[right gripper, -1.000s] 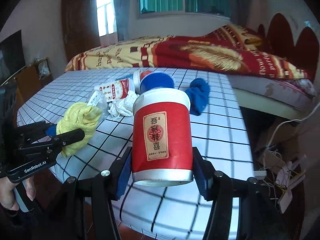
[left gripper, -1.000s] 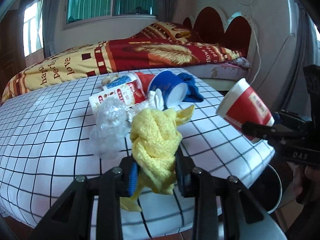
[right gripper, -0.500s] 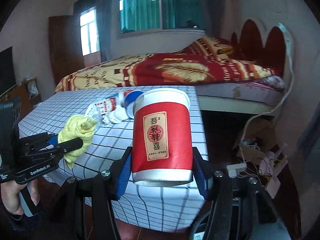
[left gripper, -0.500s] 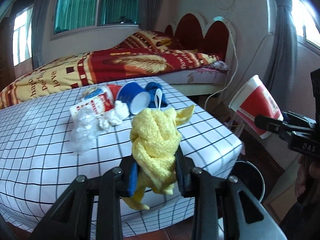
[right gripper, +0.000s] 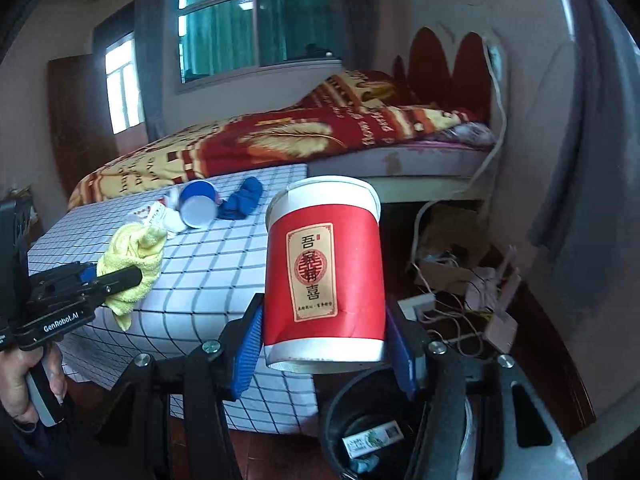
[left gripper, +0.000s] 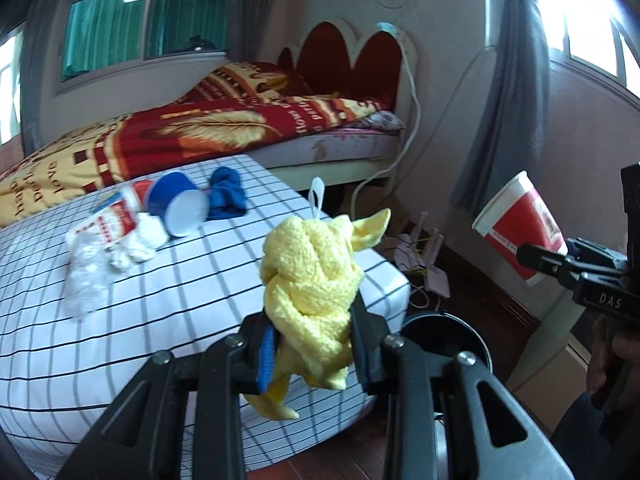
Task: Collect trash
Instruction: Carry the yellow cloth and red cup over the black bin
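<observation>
My left gripper is shut on a crumpled yellow cloth, held over the table's right corner; it also shows in the right wrist view. My right gripper is shut on a red and white paper cup, held above a black trash bin on the floor. The cup also shows in the left wrist view, and the bin sits below the table corner. The bin holds a small box.
On the checked tablecloth lie a blue cup, a blue cloth, a red and white packet, white tissue and clear plastic. A bed stands behind. Cables and routers lie on the floor.
Both grippers have moved right, off the table's middle toward its right corner. The bin has come into view below the held cup and the cloth.
</observation>
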A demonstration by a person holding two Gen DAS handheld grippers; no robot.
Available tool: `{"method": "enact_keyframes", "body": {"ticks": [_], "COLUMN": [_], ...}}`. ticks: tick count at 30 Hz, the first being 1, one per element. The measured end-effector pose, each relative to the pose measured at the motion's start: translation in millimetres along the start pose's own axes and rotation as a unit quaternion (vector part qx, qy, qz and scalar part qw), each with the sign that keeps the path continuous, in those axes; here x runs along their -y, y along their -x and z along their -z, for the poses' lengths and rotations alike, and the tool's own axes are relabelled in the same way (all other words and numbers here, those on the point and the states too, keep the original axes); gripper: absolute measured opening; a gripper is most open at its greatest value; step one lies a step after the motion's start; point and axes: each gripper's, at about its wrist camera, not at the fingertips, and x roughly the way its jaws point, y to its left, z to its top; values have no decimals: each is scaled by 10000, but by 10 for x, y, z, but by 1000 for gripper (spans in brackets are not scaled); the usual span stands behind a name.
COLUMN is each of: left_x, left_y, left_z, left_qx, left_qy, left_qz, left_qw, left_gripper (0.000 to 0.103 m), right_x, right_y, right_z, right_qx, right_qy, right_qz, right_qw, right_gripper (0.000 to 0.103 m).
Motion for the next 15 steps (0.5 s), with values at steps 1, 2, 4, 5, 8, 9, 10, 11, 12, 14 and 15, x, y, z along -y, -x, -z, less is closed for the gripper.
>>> {"method": "enact_keyframes", "body": {"ticks": [1,2,4,5,8,9,10,11,12,14,15], "left_x": [49,99,200,261,444,518,560,618,679,777,824], "left_y": [-28,-57,-115,-145,-216,-238,-249,-267,-279,-311,-334], "left_z": [-2,-6,-1,5,34,49,56,66,81,108,124], "left_qx": [-24,-50,-103,-131,-217,-251,-272,-302,-326,-396,-443], "left_qy": [-28,-56,-111,-149,-260,-314,-350,-402,-445,-526,-552], "left_qz": [45,97,199,259,443,517,560,617,663,749,796], "left_qw": [10000,9999,9997,9995,9984,9979,9974,9968,9963,9950,9943], "left_gripper": [33,33,33,33,33,33,33,33,33,33,33], "right_x": [50,95,196,232,373,409,461,494,529,603,632], "right_y": [14,30,62,75,140,159,181,192,203,219,214], "right_z": [39,79,167,200,337,372,418,445,481,549,580], "right_qx": [-34,-63,-126,-145,-235,-251,-280,-304,-332,-386,-422], "right_qy": [-17,-37,-89,-107,-194,-211,-245,-270,-299,-362,-386], "right_qz": [39,84,182,213,346,371,411,438,470,548,573], "right_qw": [10000,9999,9997,9996,9989,9988,9985,9982,9979,9971,9967], "right_gripper": [58,58,58,58,58,58,58,58,58,58,58]}}
